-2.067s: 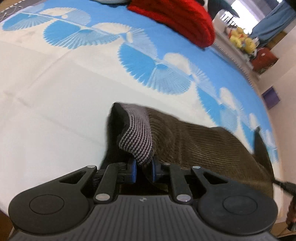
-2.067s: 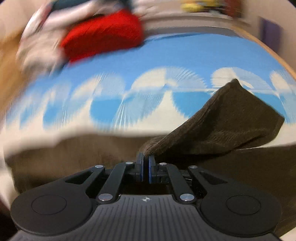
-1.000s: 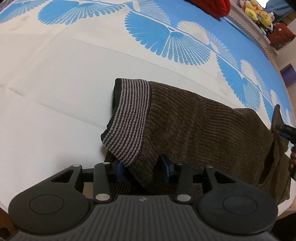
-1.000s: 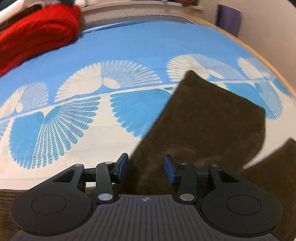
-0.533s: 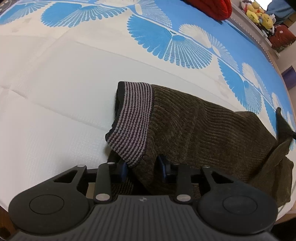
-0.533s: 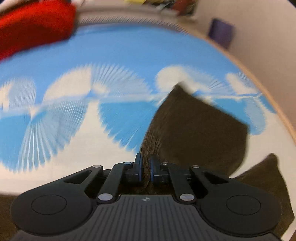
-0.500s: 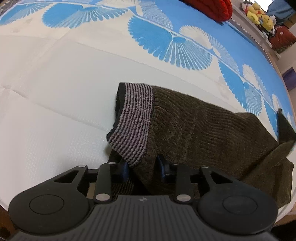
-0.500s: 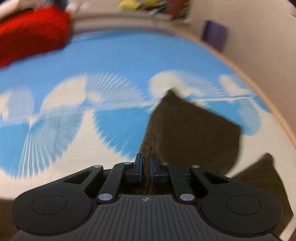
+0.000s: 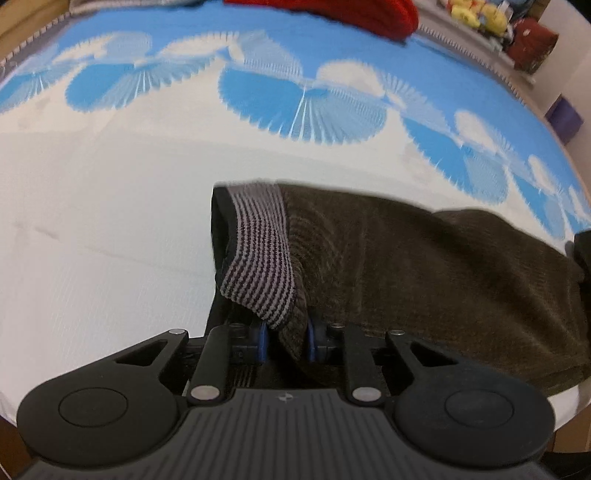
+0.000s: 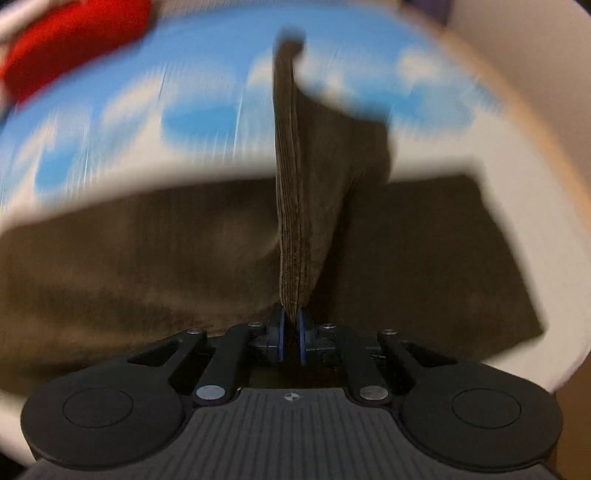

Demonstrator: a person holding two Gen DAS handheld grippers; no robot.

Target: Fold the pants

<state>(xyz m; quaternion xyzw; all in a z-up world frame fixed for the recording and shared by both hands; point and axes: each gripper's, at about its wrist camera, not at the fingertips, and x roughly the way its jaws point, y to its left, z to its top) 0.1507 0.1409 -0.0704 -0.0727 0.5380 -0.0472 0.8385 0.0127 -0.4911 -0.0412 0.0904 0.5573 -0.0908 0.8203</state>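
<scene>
Gripping brown pants [image 9: 424, 266], both ends.

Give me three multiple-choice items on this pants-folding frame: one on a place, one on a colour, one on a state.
1. Where on the pants does the left gripper hold?
A. the bare middle of a leg
B. the edge beside the striped waistband
C. nowhere

2. What colour is the garment at the far edge of the bed cover?
A. red
B. green
C. black

3. How do the right gripper jaws stand?
A. wide open over bare cover
B. open, cloth hanging free
C. closed on a fold of pants

Answers: 1 B, brown cloth sits between the jaws just below the striped band. 2 A, the red garment lies at the top of the left wrist view. 3 C, a ridge of corduroy rises straight from the pinched jaws.
</scene>
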